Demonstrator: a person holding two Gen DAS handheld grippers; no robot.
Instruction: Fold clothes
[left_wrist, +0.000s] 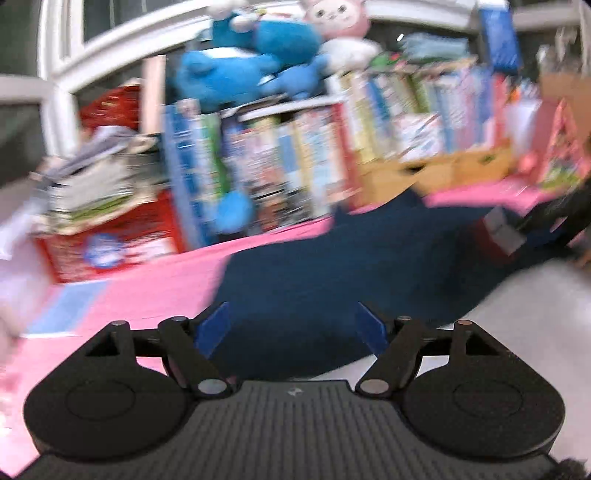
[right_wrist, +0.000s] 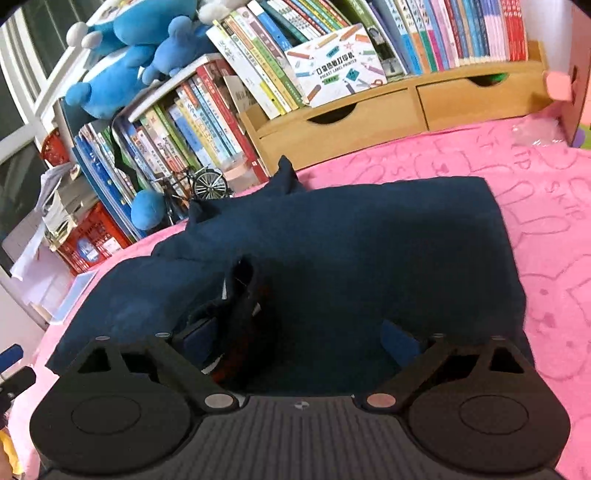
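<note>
A navy blue garment (right_wrist: 332, 251) lies folded over on a pink blanket (right_wrist: 535, 184), with a bunched collar part (right_wrist: 240, 295) showing red and white inside. My right gripper (right_wrist: 299, 339) hovers low over its near edge, jaws wide apart. The collar part lies between the blue fingers (right_wrist: 399, 343), close to the left one, and neither pad presses on it. In the blurred left wrist view the same navy garment (left_wrist: 351, 266) spreads ahead. My left gripper (left_wrist: 293, 326) is open just over its near edge, with nothing pinched between the fingers (left_wrist: 214, 328).
Rows of books (right_wrist: 207, 122), blue plush toys (right_wrist: 122, 74) and a wooden drawer unit (right_wrist: 369, 118) line the far edge of the blanket. A small model bicycle (right_wrist: 207, 184) stands just behind the garment. A red crate (right_wrist: 88, 240) sits at the left.
</note>
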